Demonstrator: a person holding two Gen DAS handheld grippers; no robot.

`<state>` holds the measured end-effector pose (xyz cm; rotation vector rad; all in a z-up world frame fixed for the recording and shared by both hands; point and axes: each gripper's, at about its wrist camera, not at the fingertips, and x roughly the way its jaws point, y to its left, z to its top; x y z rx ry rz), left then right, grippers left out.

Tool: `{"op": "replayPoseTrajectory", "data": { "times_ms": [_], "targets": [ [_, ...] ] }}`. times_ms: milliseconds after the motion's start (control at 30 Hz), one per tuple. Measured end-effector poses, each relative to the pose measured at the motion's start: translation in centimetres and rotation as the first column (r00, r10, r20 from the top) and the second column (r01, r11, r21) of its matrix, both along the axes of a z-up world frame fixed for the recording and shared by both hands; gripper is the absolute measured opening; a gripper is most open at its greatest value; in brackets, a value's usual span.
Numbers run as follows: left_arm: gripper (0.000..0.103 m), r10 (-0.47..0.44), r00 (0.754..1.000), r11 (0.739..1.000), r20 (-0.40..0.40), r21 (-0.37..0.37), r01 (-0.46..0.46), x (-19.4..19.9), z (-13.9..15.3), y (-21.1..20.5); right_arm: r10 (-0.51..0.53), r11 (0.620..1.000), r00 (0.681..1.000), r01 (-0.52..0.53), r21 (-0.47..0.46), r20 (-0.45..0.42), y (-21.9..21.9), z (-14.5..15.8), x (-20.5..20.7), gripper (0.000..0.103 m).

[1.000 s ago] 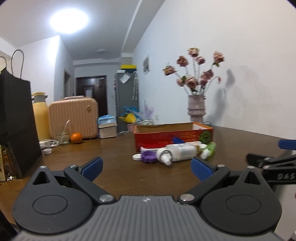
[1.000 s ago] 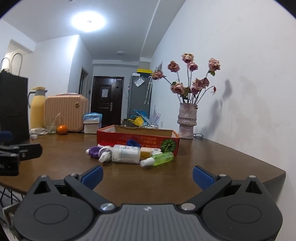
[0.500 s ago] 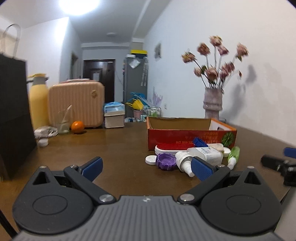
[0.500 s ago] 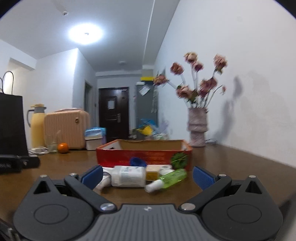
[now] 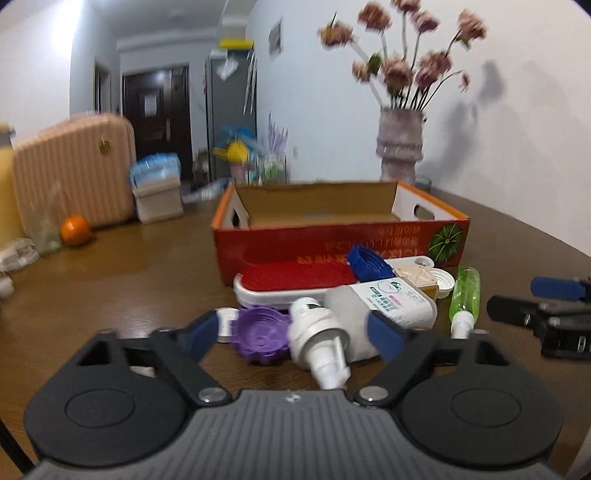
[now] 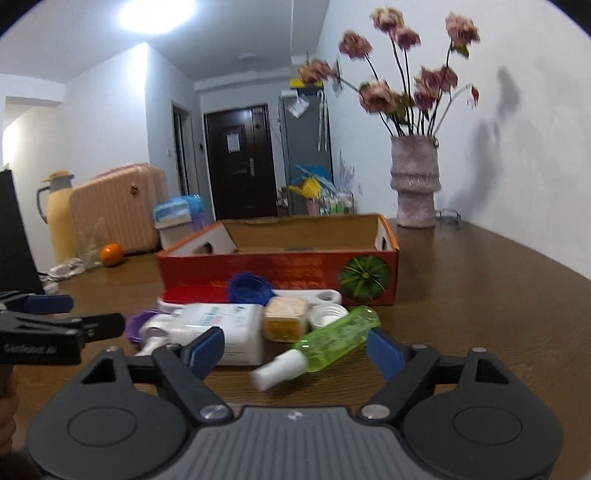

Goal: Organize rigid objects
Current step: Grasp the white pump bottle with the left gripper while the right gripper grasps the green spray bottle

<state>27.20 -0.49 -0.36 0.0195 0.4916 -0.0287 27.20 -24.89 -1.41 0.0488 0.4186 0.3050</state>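
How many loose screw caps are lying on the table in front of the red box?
3. A purple cap lies by the white bottle's nozzle, a blue cap leans on the red box, a white cap sits beside the green spray bottle. Others may be hidden.

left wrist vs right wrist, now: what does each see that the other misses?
Left wrist only: the left hand-held gripper, jaws closing around the white bottle and purple cap, pads not yet pressing.

Right wrist only: the right hand-held gripper, jaws closing around the green spray bottle, pads still clear of it; the black bag and ceiling light.

Both: red box, blue cap, red brush, vase, orange, suitcase.
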Motion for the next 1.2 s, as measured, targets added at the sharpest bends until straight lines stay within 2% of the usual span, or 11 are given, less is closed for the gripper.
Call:
{"op": "replayPoseTrajectory", "data": {
  "times_ms": [100,267,500,600,700,867,1000,1067,1133,1167,1200],
  "targets": [
    [0.065,0.022,0.999,1.0,-0.046,-0.015,-0.023,1.9,-0.8,-0.6,0.008,1.0,0.999,-0.008,-0.007,-0.04,-0.3,-0.6,2.1,0.084],
    [0.064,0.06,0.998,0.998,-0.005,0.013,-0.06,2.5,-1.2,-1.3,0.027,0.997,0.992,-0.018,0.074,-0.122,-0.9,-1.4,5.1,0.083],
    [0.049,0.06,0.997,0.998,-0.041,-0.034,-0.061,2.2,-1.6,-0.6,0.028,0.99,0.981,0.0,0.14,-0.193,-1.0,-2.4,8.1,0.072],
    [0.036,0.026,0.999,1.0,-0.048,0.018,-0.025,2.4,-1.5,-1.7,0.007,0.991,0.974,0.023,0.13,-0.225,-0.8,-2.9,8.9,0.069],
    [0.036,0.026,0.999,0.998,-0.045,0.052,-0.024,2.7,-1.7,-2.5,-0.015,0.992,0.971,0.044,0.117,-0.238,-1.1,-3.0,9.5,0.057],
    [0.035,0.008,0.998,1.0,-0.065,0.017,-0.007,2.1,-1.4,-2.1,-0.005,0.995,0.968,0.029,0.092,-0.252,-1.7,-2.7,9.1,0.044],
    [0.035,-0.03,0.996,1.0,-0.09,-0.001,0.03,-0.6,-1.1,-1.5,0.015,0.999,0.97,-0.005,0.041,-0.243,-2.1,-2.4,7.2,0.037],
    [0.036,-0.023,0.996,0.999,-0.084,0.04,0.027,-2.0,-1.1,-1.4,0.037,0.999,0.969,-0.03,0.03,-0.246,-2.4,-2.4,6.3,0.033],
    [0.046,-0.017,0.995,0.997,-0.102,0.071,0.024,-2.3,-1.0,-1.3,0.059,0.998,0.964,-0.057,0.017,-0.258,-2.4,-2.6,5.7,0.031],
    [0.064,-0.02,0.993,0.998,-0.113,0.065,0.027,-2.1,-1.1,-1.2,0.064,0.998,0.965,-0.066,0.001,-0.252,-2.2,-2.6,5.5,0.031],
    [0.072,-0.013,0.993,0.998,-0.121,0.061,0.021,-1.8,-1.2,-1.0,0.064,0.997,0.966,-0.07,-0.012,-0.25,-2.1,-2.5,5.4,0.031]
  ]
}}
